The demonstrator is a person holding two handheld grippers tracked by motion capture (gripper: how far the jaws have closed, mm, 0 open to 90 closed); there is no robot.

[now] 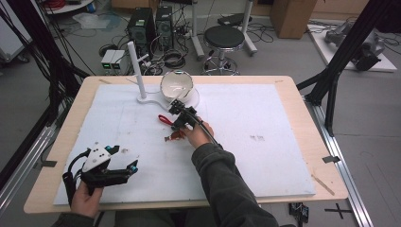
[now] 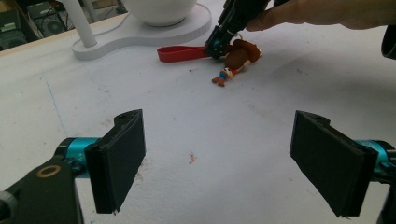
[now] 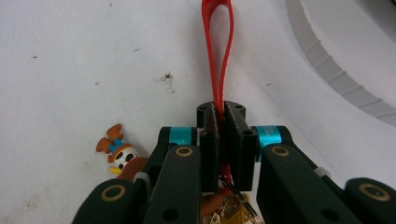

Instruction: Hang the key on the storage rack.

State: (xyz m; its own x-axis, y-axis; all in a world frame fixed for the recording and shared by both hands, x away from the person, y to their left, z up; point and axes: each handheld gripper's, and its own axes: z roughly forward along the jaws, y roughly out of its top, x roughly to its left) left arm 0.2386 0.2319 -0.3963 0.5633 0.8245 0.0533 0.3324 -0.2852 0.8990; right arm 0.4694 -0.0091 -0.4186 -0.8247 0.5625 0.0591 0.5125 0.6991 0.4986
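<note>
A keychain lies on the white sheet in the middle of the table: a red strap loop (image 1: pixel 164 119) joined to a small brown toy figure (image 1: pixel 173 136). My right gripper (image 1: pixel 182 119) points down at it and is shut on the strap (image 3: pixel 217 51), which runs out from between the closed pads (image 3: pixel 210 140). The toy (image 3: pixel 119 151) lies just left of those jaws, with gold metal bits under them. My left gripper (image 1: pixel 122 157) rests near the front left corner, open with nothing between its pads (image 2: pixel 116 158). From there the strap (image 2: pixel 180 52), the toy (image 2: pixel 238 58) and the right gripper (image 2: pixel 219 44) show farther off.
A white bowl (image 1: pixel 176 85) sits on a white stand with an upright post (image 1: pixel 136 66) just behind the keychain. The stand's ridged base (image 3: pixel 336 70) is close to the right jaws. The white sheet (image 1: pixel 283 142) covers the wooden table. A stool (image 1: pixel 223 38) stands beyond it.
</note>
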